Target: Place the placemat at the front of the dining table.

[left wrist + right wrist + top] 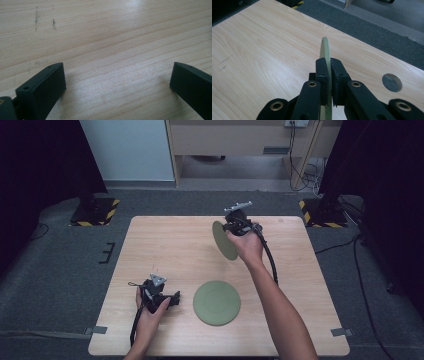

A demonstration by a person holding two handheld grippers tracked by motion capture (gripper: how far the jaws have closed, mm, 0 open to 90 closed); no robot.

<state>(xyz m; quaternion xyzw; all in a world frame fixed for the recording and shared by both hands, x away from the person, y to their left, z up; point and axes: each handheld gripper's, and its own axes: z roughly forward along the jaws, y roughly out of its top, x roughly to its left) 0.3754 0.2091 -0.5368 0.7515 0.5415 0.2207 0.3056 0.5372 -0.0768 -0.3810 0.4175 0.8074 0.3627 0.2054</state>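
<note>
The held green plate (224, 240) is up off the table, tipped on edge, over the far half of the tabletop at about one o'clock from the table's centre. In the right gripper view this plate (325, 50) runs edge-on between the two black jaws, which are pressed flat against its two faces. The right gripper (231, 227) grips it at its rim, with the right hand (246, 241) wrapped behind. A second green plate (217, 302) lies flat on the wooden table (165, 245) at about six o'clock from the centre, well apart from the first. At nine o'clock from that plate, just beside it, sits the left gripper (176, 298) in the left hand (150, 312); its jaws stand wide apart with bare wood between them, and it seems to rest low on the table, though contact is hard to judge.
</note>
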